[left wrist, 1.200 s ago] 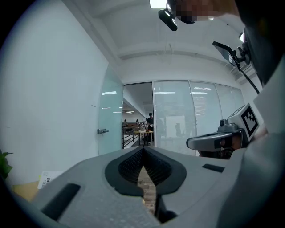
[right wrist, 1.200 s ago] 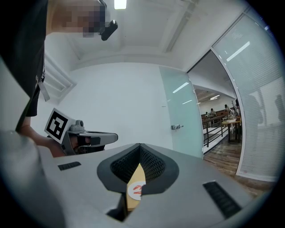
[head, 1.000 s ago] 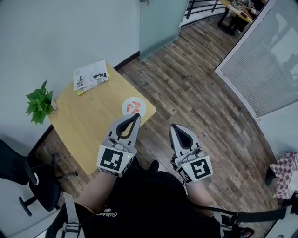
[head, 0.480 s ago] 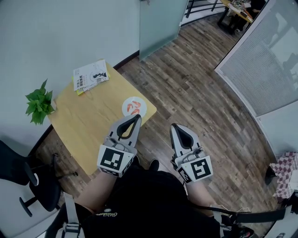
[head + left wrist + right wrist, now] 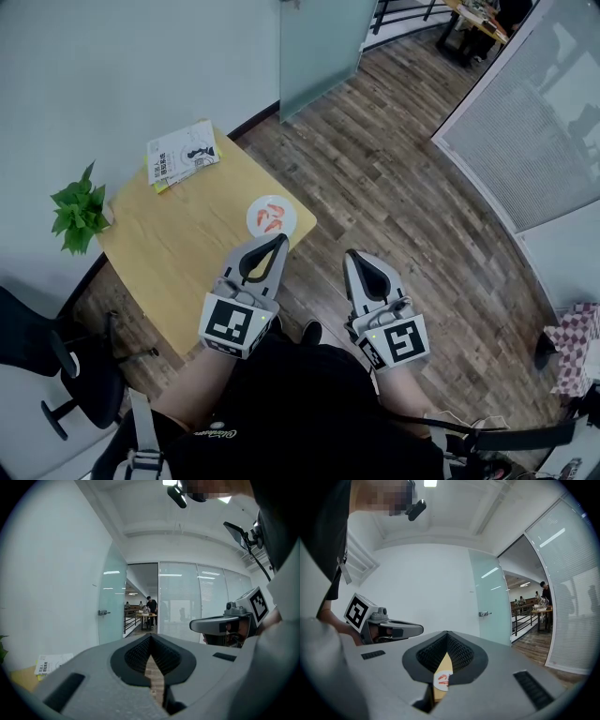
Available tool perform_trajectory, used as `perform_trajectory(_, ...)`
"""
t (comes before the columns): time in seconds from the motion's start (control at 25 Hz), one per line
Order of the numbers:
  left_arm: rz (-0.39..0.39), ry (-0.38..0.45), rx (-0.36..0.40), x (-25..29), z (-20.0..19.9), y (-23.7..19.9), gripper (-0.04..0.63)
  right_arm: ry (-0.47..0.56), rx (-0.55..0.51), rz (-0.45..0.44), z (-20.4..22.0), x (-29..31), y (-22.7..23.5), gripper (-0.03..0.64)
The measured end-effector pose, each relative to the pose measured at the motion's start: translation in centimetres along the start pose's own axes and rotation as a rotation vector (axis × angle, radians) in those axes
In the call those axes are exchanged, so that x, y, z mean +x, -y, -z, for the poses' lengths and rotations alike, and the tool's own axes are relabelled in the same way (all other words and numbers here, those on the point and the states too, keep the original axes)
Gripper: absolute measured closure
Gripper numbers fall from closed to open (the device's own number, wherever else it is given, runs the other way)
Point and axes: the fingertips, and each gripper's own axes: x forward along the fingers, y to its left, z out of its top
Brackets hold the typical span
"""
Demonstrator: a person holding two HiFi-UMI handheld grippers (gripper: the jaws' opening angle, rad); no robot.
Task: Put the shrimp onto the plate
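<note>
— Where are the shrimp?
— The curled, orange-red shrimp (image 5: 271,218) lie on the round white plate (image 5: 287,208), at the corner of the pale wooden table (image 5: 178,244).
— And the grippers?
— The grey left gripper (image 5: 279,238) and right gripper (image 5: 354,255) are both clenched and empty. Their ribbed black pads (image 5: 136,654) meet at the tips.
</note>
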Motion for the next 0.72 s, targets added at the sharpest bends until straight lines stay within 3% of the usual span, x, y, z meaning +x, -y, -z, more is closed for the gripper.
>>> perform_trajectory(0.72,-0.001,-0.012,0.006,-0.5,0.3,-0.9,0.591,-0.017,-0.006,-0.029,0.2,0.3,-1.4,0.617)
